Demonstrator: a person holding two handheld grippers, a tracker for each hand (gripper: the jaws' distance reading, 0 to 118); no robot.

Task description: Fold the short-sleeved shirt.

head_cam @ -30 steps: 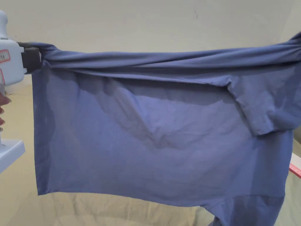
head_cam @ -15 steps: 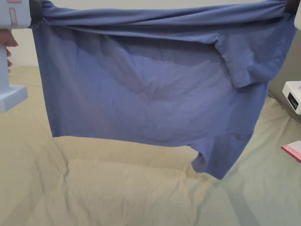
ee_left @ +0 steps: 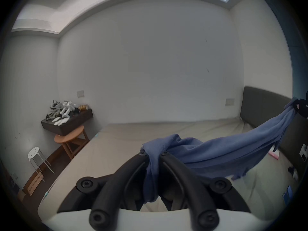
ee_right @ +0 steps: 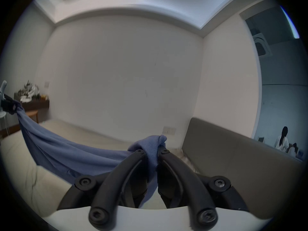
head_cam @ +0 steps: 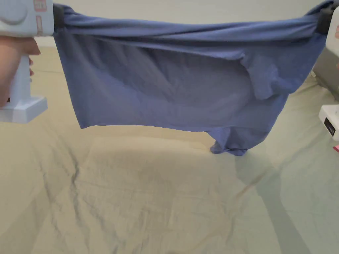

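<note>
Shirt (head_cam: 172, 82) hem bunched, sleeve half-hidden

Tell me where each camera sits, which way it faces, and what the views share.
Head view: on the head, looking down across the bed; a hand holds the left tongs.
Left gripper view: on the left tongs, facing the wall; both jaws clamp the shirt.
Right gripper view: on the right tongs, facing the wall, jaws clamped.
Shared: the stretched blue shirt.
</note>
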